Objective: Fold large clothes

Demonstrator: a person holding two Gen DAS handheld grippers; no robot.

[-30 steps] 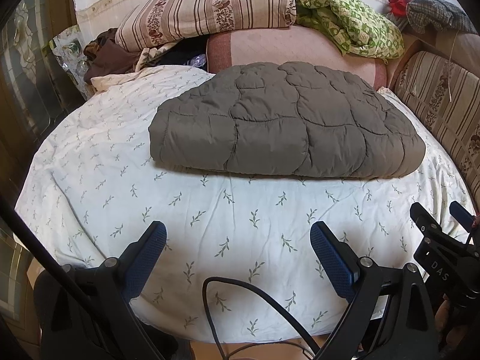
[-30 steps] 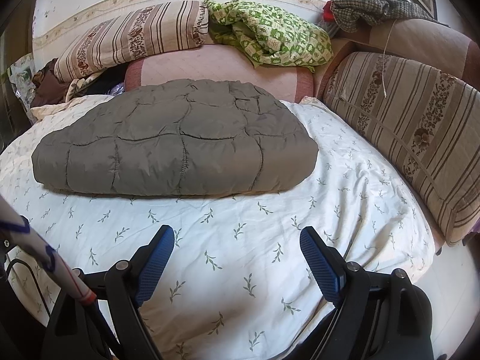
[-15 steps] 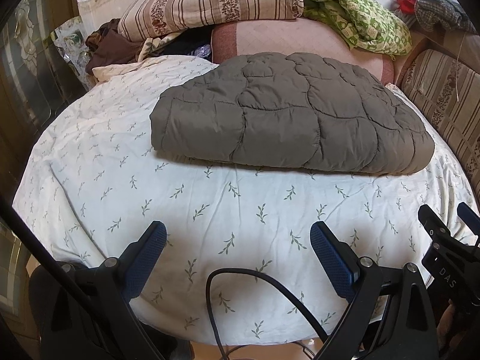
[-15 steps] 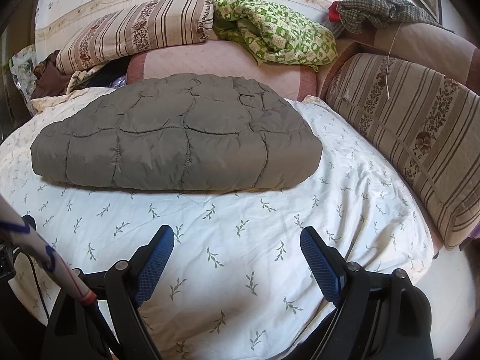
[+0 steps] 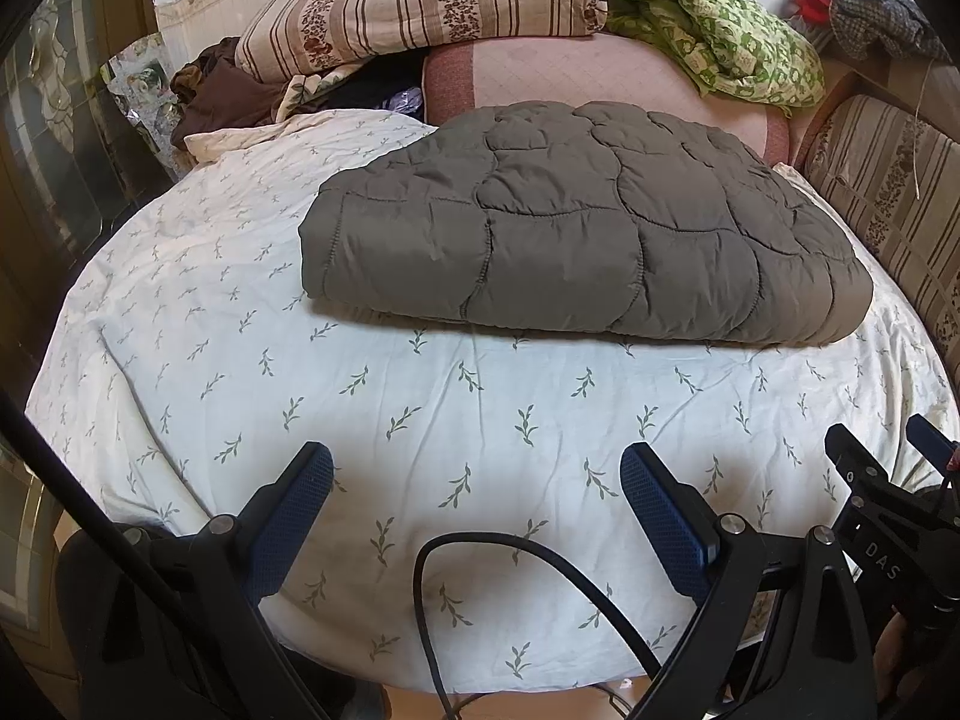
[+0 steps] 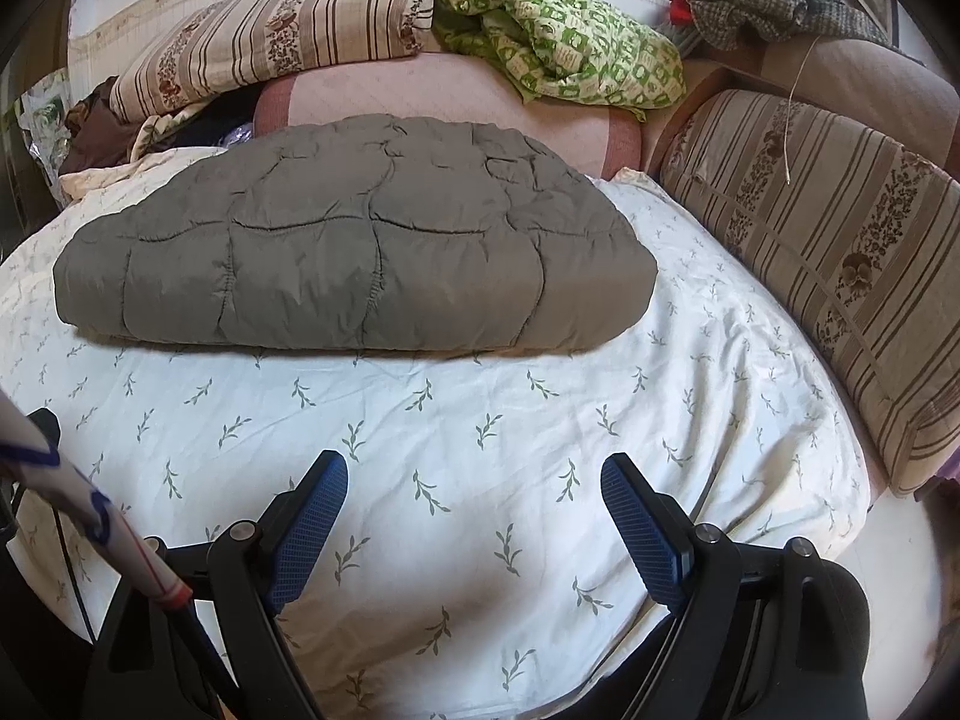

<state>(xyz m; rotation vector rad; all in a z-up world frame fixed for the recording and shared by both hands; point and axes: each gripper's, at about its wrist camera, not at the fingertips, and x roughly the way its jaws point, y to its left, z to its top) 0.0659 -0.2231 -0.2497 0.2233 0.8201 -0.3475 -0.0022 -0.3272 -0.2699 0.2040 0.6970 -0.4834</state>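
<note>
A grey-brown quilted padded garment (image 5: 576,234) lies folded flat on the white leaf-print bed sheet (image 5: 420,420); it also shows in the right wrist view (image 6: 354,252). My left gripper (image 5: 477,474) is open and empty above the sheet near the bed's front edge, well short of the garment. My right gripper (image 6: 474,480) is open and empty, also above the sheet in front of the garment. The right gripper's body shows at the right edge of the left wrist view (image 5: 888,504).
Striped pillow (image 5: 420,6), pink cushion (image 5: 600,72) and green patterned cloth (image 5: 720,42) are piled behind the garment. A striped sofa back (image 6: 840,276) runs along the right. A black cable (image 5: 510,570) loops by the left gripper.
Both grippers have risen or tilted a little, so the garment sits lower and nearer in both views. The garment itself has not moved. Both grippers stay open.
</note>
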